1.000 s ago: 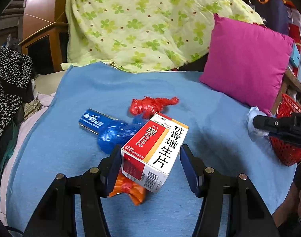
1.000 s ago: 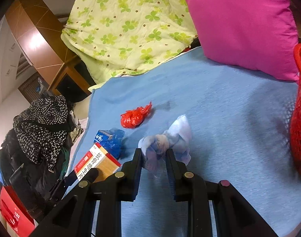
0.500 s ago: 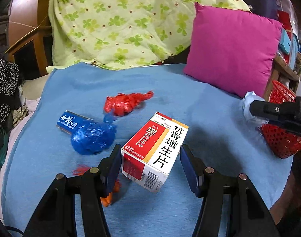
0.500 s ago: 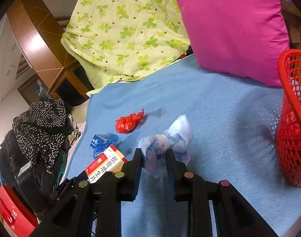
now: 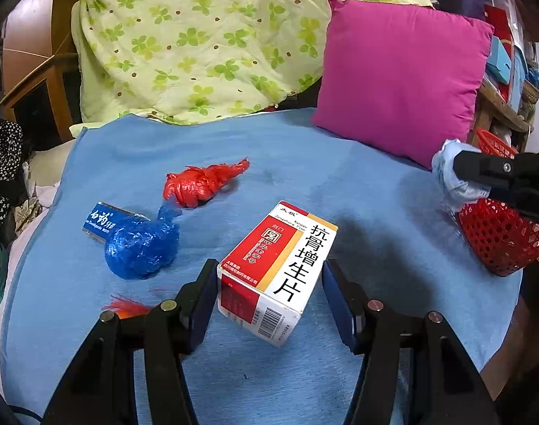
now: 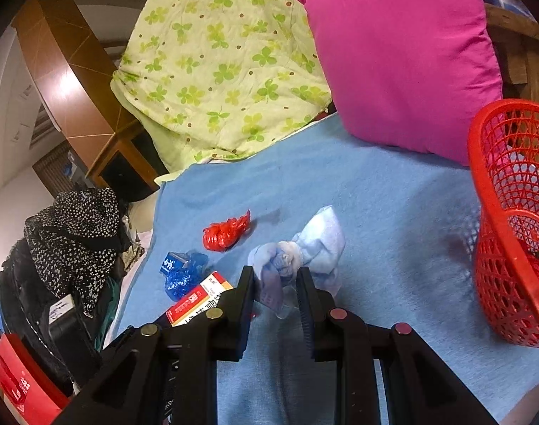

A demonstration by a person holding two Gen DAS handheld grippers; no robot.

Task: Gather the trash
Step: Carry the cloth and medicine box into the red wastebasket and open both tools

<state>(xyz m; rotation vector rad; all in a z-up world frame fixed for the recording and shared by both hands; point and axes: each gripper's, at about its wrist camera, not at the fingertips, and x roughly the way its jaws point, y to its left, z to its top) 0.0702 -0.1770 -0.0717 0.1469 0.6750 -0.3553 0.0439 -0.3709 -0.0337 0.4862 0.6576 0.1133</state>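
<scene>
A white, red and yellow medicine box (image 5: 280,269) hangs above the blue blanket (image 5: 375,219), with my left gripper (image 5: 269,274) shut on it. My right gripper (image 6: 276,278) is shut on a pale blue crumpled wad (image 6: 312,244); this wad (image 5: 446,173) shows in the left wrist view beside the red mesh basket (image 5: 499,237). The same basket (image 6: 482,191) stands at the right in the right wrist view. On the blanket lie a red bag wad (image 5: 198,186), a blue bag wad (image 5: 142,248), a blue toothpaste box (image 5: 101,221) and an orange scrap (image 5: 128,306).
A magenta pillow (image 5: 404,81) and a green clover quilt (image 5: 205,42) close off the back of the bed. Dark spotted clothing (image 6: 78,237) is heaped off the left edge. The basket sits at the blanket's right edge, near cluttered shelves (image 5: 510,71).
My left gripper carried the medicine box right, away from the pile, uncovering the orange scrap. My right gripper moved the pale wad closer to the red basket, which now looms larger.
</scene>
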